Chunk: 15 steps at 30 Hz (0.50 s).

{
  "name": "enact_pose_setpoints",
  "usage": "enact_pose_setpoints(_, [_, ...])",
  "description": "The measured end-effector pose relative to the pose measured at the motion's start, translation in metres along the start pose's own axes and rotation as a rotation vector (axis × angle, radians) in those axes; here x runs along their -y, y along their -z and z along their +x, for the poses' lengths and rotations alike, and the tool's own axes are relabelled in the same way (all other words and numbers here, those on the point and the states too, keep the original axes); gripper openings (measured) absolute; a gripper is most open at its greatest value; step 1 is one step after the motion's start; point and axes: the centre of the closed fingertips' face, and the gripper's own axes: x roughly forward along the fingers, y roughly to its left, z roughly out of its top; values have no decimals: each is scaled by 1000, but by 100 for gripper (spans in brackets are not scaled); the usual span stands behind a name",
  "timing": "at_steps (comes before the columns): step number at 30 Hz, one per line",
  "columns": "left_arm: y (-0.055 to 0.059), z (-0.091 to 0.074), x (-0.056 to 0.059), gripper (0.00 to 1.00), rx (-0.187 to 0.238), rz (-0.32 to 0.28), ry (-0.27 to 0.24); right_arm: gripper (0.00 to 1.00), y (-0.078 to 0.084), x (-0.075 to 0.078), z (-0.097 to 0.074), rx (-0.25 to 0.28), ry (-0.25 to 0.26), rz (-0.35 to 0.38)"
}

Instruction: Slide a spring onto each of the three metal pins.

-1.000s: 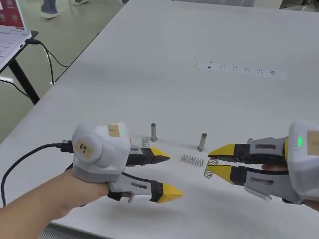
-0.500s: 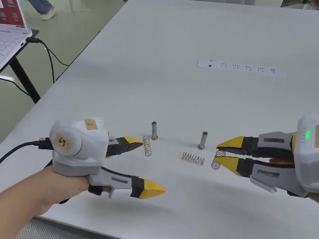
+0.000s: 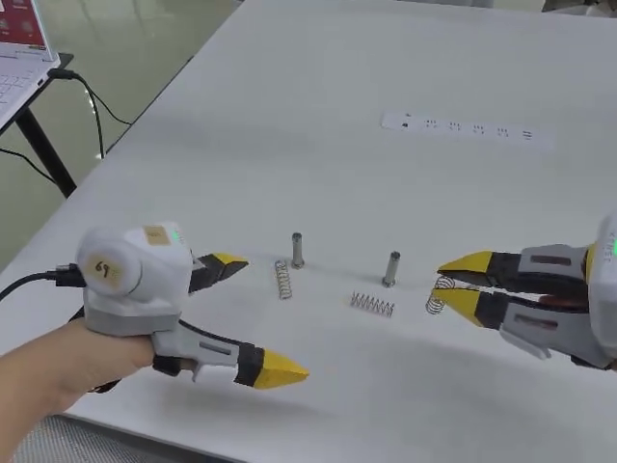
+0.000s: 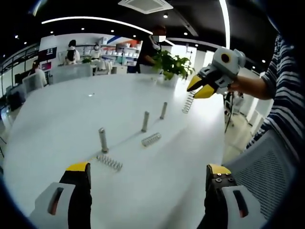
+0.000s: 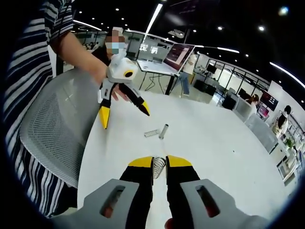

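Your left tongs [image 3: 270,314] are spread wide and empty, nearest you. Your right tongs [image 3: 445,285] clamp a spring [image 3: 436,299], its top end hidden between the tips. Loose springs [image 3: 372,305] lie on the table [image 3: 318,116] beside two pins [image 3: 391,268].

Yellow tips are capping the black jaws of the left gripper [image 3: 260,314] and right gripper [image 3: 455,284], their white and grey shells glowing with small green lights. The spring [image 3: 439,295] at the right tips and the pins [image 3: 297,249] are showing silver-grey against a plain white table [image 3: 386,58]. At far left, a white laptop [image 3: 19,58] is showing red. A sleeve [image 4: 286,81] is showing dark-and-white stripes.
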Motion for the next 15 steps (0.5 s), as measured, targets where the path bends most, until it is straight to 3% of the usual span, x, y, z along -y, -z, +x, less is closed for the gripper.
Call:
enact_pose_setpoints(8, [0,-3,-2,98,1,-6,-14,7,8,20,-9,-20,38,29])
enact_pose_setpoints(15, [-5,-10,-6,98,18,-12,-35,7,21,55,-22,-48,129,49])
